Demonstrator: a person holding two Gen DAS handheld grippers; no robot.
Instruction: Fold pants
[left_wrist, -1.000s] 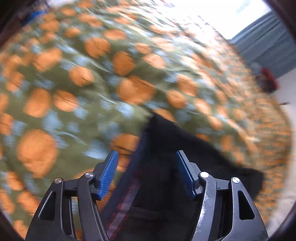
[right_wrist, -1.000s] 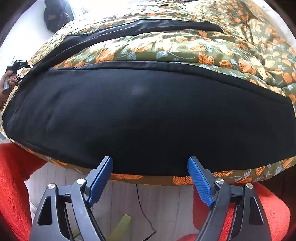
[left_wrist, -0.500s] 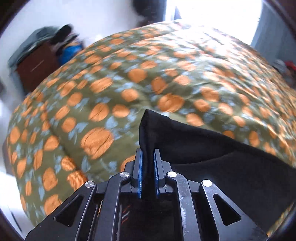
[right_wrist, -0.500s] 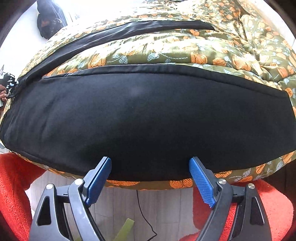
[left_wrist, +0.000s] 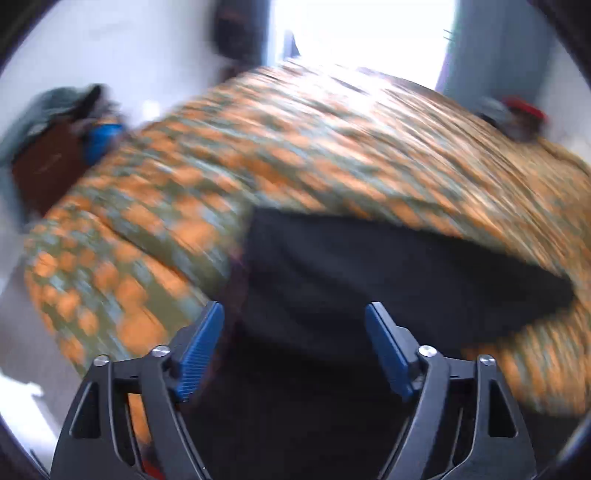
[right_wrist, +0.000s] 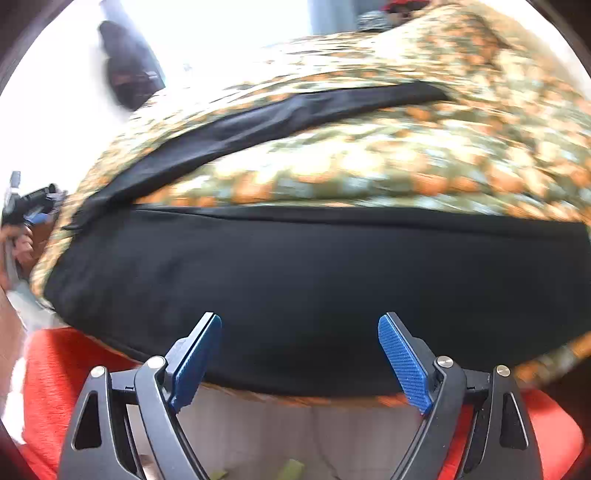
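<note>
Black pants (right_wrist: 314, 280) lie spread on a bed with an orange-and-green floral cover (right_wrist: 369, 158). One leg runs across the near edge; the other leg (right_wrist: 280, 118) stretches farther back. My right gripper (right_wrist: 300, 354) hovers open over the near hem, pads clear of the cloth. In the blurred left wrist view the pants' end (left_wrist: 369, 266) lies folded on the cover (left_wrist: 184, 206). My left gripper (left_wrist: 294, 343) is above it, jaws opening, blue pads apart and not pressing the cloth. The left gripper (right_wrist: 27, 206) also shows at the far left of the right wrist view.
Orange-red fabric (right_wrist: 62, 373) fills the bottom corners of the right wrist view, with pale floor (right_wrist: 295, 432) between. A brown cabinet with clothes on it (left_wrist: 48, 162) stands left of the bed. A dark bag (right_wrist: 125, 66) hangs on the white wall.
The left gripper closed on the pants' end, carried it up and across, then let go and opened. The right gripper rose a little and stayed open.
</note>
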